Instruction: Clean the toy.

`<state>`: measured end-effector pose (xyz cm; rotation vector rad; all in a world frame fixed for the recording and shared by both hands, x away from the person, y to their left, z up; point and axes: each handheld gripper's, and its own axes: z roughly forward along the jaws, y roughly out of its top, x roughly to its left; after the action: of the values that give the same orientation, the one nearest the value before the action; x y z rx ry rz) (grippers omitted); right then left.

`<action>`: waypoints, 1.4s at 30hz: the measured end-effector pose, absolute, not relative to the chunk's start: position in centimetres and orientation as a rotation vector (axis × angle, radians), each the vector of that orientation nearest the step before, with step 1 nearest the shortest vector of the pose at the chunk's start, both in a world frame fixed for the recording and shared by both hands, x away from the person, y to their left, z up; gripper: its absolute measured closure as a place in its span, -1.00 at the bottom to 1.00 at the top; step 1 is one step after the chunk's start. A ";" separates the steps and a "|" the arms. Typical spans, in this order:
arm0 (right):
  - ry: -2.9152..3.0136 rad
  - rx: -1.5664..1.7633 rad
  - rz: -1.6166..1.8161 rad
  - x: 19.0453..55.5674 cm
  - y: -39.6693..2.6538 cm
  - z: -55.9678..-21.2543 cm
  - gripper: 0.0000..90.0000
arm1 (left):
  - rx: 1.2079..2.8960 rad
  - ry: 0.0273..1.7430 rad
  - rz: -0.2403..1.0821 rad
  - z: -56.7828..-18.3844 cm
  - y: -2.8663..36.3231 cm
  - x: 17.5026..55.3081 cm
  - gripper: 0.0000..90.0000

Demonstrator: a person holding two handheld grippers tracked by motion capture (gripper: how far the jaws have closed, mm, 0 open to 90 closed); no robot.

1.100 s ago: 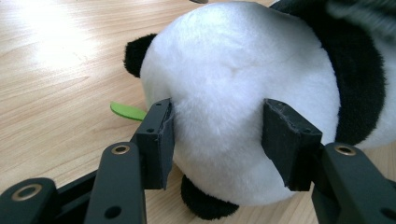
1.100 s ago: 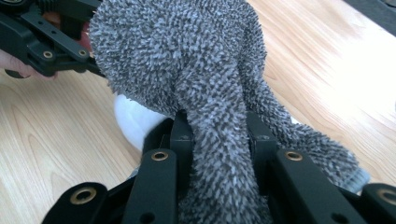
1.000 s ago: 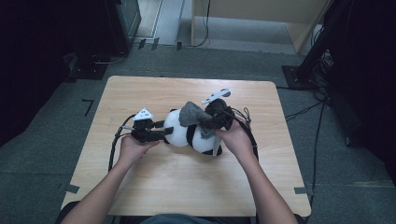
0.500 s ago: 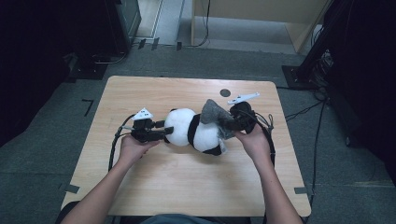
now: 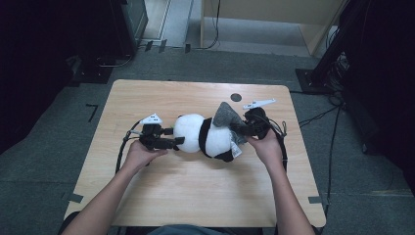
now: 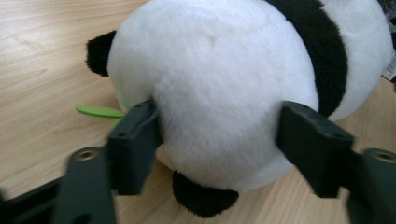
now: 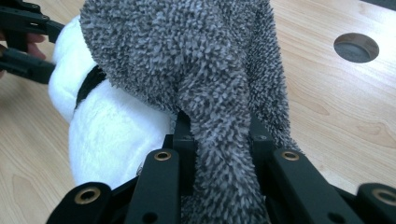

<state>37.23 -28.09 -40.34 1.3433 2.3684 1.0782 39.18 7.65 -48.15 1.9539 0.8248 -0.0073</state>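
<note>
Panda plush [image 5: 203, 137] lies on its side across the middle of the worktop [image 5: 195, 196], head toward the person's left, with a grey shaggy cloth [image 5: 226, 117] draped over its rear end. It looks light and squashy, fur over soft filling, so it should give under any squeeze and slide easily on the wood; a firm hold probably wants the jaws sunk well into the round head or pinching a limb. The cloth is limp and fluffy, best taken by a bunched fold.

Over on the left, the left gripper [image 6: 219, 140] has just been opening: its jaws stand either side of the white head, apparently touching the fur but no longer biting in, so the grip is released. That hand lies low and level on the worktop, pointing at the toy.

The right gripper [image 7: 217, 140] is clenched on a gathered fold of the grey cloth, held just beside the panda's back end, wrist angled in from the right, forearm stretched forward.
</note>
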 end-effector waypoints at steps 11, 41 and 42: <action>2.342 1.360 1.071 37.8 -28.3 -41.1 0.64 | 1.936 0.829 -0.036 -49.1 6.7 39.4 -0.50; 2.303 1.521 1.068 34.9 -30.6 -46.3 0.66 | 1.958 0.863 0.003 -48.6 6.8 38.0 -0.13; 2.326 1.524 1.042 34.9 -30.3 -46.6 0.66 | 1.958 0.868 0.001 -48.6 6.8 37.9 -0.12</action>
<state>34.95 -30.32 -46.65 1.5245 2.3257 1.0417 37.89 6.82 -48.59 1.9579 0.8679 0.0015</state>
